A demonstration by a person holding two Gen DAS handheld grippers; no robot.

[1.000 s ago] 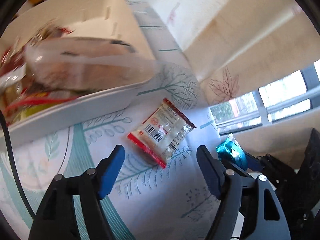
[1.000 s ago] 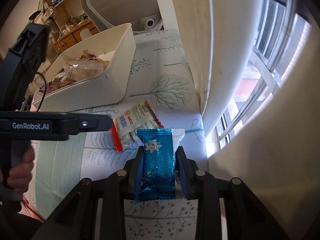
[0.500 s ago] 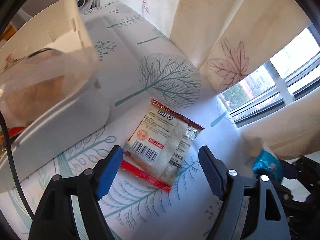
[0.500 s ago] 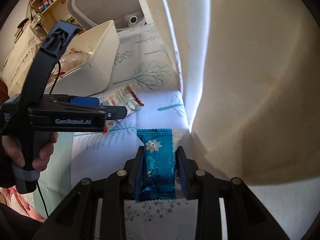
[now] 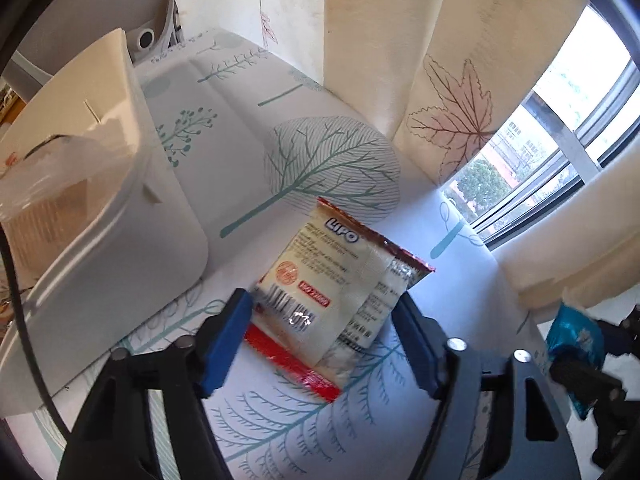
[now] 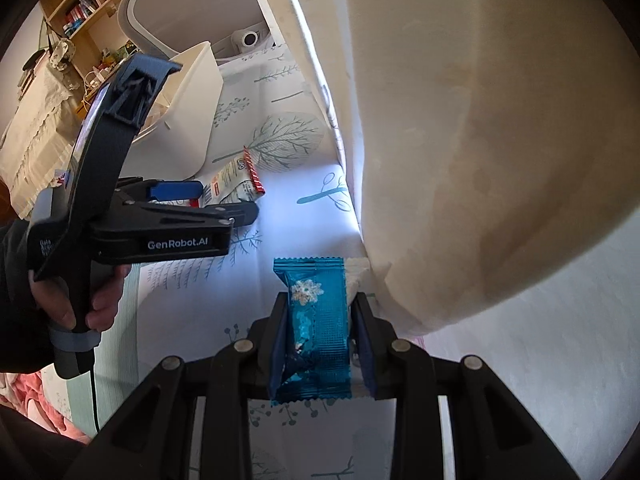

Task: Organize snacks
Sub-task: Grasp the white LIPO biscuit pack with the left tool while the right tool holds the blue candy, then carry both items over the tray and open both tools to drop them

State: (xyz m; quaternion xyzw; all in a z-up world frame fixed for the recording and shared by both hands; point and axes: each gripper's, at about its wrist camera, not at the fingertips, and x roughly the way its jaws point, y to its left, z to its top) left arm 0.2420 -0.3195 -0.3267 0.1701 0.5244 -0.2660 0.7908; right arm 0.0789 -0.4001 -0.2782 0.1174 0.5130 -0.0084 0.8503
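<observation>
Left wrist view shows the left gripper (image 5: pixel 324 330) closing around the red-edged snack packet (image 5: pixel 340 292) lying on the tablecloth (image 5: pixel 224 152) beside the part-filled white bin (image 5: pixel 116 240), while the right gripper (image 6: pixel 321 338) pinches a blue packet (image 6: pixel 316 320), so both seem not yet stored.

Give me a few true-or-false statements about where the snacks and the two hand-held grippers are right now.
1. The right gripper is clamped on a shiny blue foil snack packet. True.
2. The red-edged pale Lipo snack packet lies inside the white plastic bin. False: it lies on the tree-print tablecloth beside the bin.
3. The left gripper has the Lipo packet between its closing jaws. True.
4. The white bin holds no snacks. False: wrapped snacks show inside it.
</observation>
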